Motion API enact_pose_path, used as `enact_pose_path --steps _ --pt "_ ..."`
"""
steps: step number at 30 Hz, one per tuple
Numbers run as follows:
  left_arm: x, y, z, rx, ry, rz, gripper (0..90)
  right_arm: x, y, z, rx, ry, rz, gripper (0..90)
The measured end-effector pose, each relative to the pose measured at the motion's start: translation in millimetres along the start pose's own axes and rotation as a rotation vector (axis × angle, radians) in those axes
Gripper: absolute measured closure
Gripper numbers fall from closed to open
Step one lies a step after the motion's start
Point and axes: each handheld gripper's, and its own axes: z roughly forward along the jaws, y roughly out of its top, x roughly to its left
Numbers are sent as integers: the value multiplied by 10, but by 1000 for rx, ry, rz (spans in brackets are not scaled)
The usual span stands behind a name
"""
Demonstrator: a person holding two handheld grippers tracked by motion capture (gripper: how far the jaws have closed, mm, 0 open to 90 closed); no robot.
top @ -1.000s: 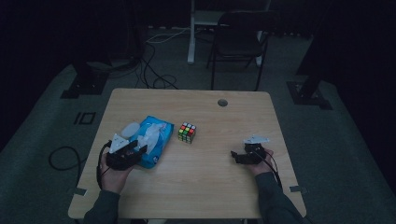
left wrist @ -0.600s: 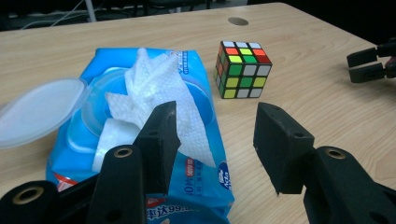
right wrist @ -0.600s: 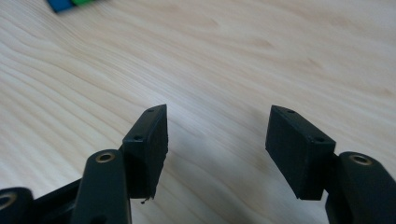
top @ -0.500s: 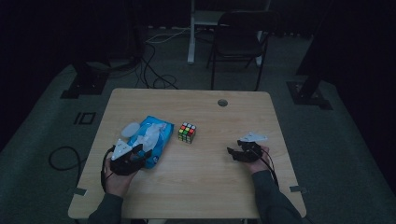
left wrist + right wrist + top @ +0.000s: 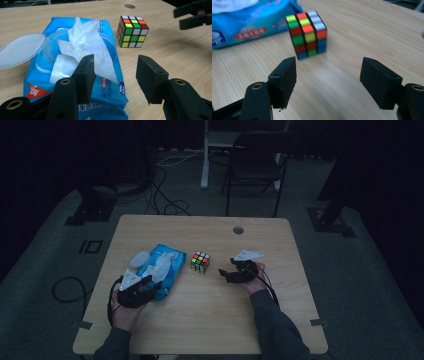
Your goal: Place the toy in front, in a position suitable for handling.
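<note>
Blue wipes pack (image 5: pixel 75 72) on the bench (image 5: pixel 210 320), left side; flap lid (image 5: pixel 20 51) open, white wipe (image 5: pixel 85 47) pulled up. Print reads "99" plus Chinese characters.

Rubik's cube (image 5: pixel 307 33) mid-bench, just right of the pack.

Left claw (image 5: pixel 113 75) wide, one jaw over the pack's near end, empty. Right claw (image 5: pixel 327 80) has just been opening, nothing between its jaws, cube beyond them.
</note>
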Motion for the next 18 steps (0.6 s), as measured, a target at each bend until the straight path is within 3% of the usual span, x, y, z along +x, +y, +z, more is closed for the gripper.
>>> enact_pose_path --steps 4,5,12,18 --pt "6 -4 5 4 -2 -1 501 49 90 162 1 23 -14 260" --pt "10 -10 9 6 0 -6 501 77 155 288 -1 35 -27 246" --pt "21 -16 10 8 0 -11 500 133 302 527 -1 53 -75 201" --pt "22 -20 9 8 -1 -10 499 127 352 725 21 79 -81 184"
